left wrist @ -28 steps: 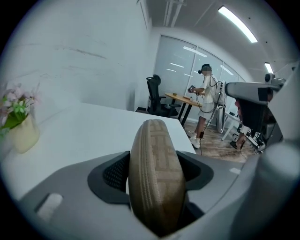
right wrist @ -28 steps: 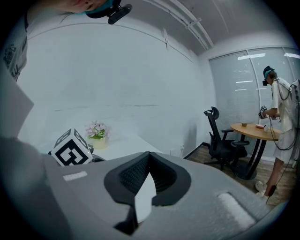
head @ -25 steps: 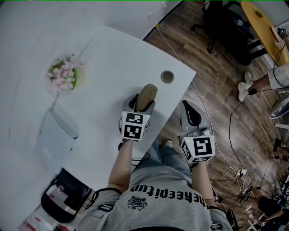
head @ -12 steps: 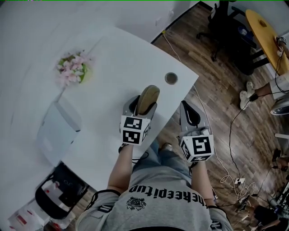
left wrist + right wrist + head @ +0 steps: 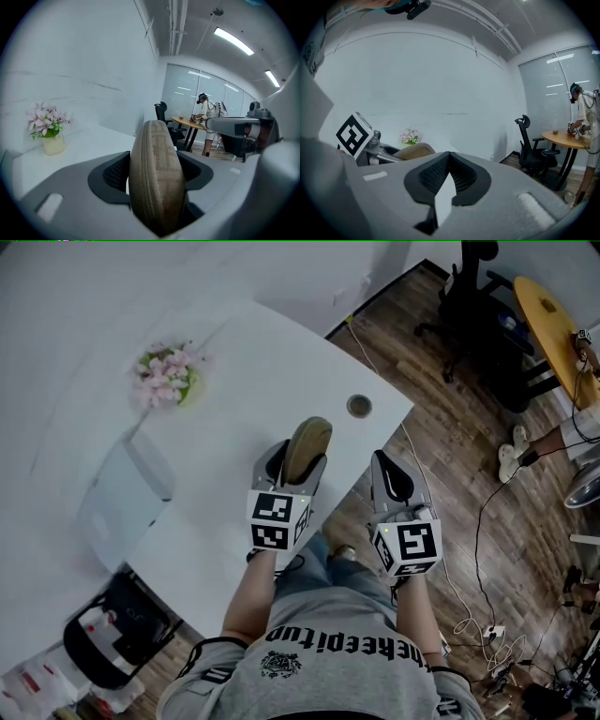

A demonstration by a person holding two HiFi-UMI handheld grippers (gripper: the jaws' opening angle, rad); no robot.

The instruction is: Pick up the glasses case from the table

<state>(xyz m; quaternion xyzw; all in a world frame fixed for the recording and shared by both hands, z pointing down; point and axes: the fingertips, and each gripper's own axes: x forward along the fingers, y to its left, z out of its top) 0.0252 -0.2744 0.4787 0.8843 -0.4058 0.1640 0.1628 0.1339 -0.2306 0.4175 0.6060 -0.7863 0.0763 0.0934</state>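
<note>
Case [image 5: 307, 435] gripped in L gripper [image 5: 295, 460] jaws over table [image 5: 244, 381] w/ flowers [image 5: 167, 371]; R gripper [image 5: 392, 474] jaws closed.

Office: desk chair [image 5: 472, 289], mtg table [image 5: 545, 307]

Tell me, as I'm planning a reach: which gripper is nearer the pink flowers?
Left. The left gripper, holding the glasses case, is right of the flowers; the right gripper is beyond it, farther right.
</note>
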